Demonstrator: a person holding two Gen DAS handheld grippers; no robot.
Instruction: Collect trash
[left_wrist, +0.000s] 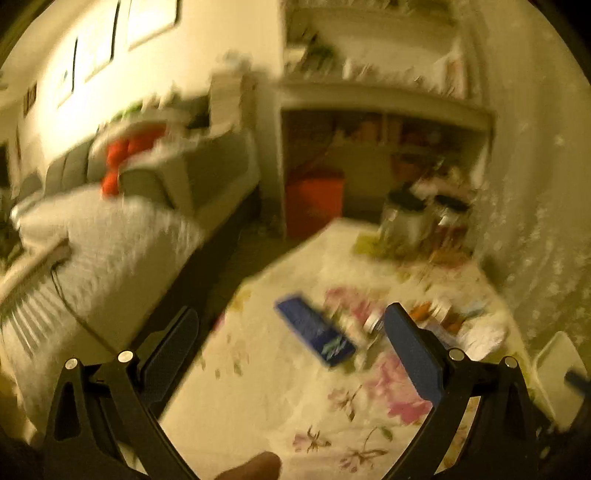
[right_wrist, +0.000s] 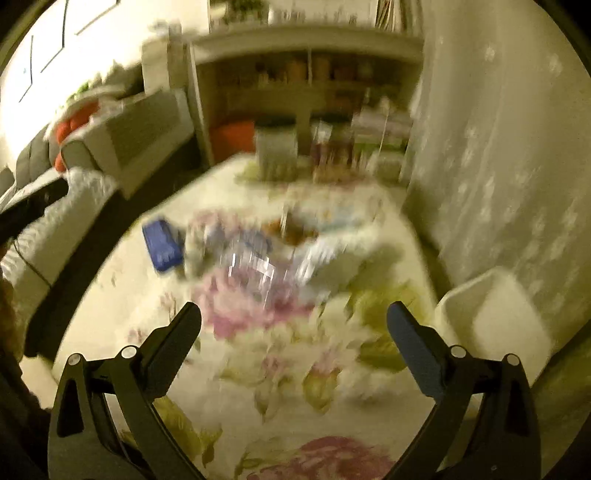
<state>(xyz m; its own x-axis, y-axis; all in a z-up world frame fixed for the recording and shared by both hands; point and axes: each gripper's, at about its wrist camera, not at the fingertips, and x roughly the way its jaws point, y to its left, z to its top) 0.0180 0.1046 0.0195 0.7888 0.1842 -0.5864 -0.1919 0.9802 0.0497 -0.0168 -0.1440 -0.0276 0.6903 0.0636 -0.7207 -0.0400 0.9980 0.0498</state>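
Here, in the left wrist view, the left gripper (left_wrist: 291, 317) hangs over a table covered in a flowered cloth (left_wrist: 258, 387), its jaws spread wide with nothing between them; ahead of the fingertips and slightly toward the right finger lies a flat blue packet (left_wrist: 316, 330), and just beyond the right fingertip sits a blurred cluster of small trash (left_wrist: 439, 317), orange and white bits whose kinds cannot be told; farther ahead stand two dark-lidded jars (left_wrist: 417, 218) near the far edge of the table; to the right of the right finger, at the frame's edge, shows the corner of a white bin (left_wrist: 554, 369); this view alone shows the white textured cushion (left_wrist: 110, 251) off to the left of the left finger and a fingertip (left_wrist: 258, 467) at the bottom edge.

In the right wrist view, the right gripper (right_wrist: 293, 317) is likewise open wide and holds nothing; the blue packet (right_wrist: 162, 245) lies ahead and toward its left finger; a heavily smeared heap of clear and white wrappers (right_wrist: 280, 254) lies ahead between the fingers, apart from the tips; the white bin (right_wrist: 491, 314) shows far more fully here, just beside the right finger on its outer side, its open top visible; motion blur hides finer detail.
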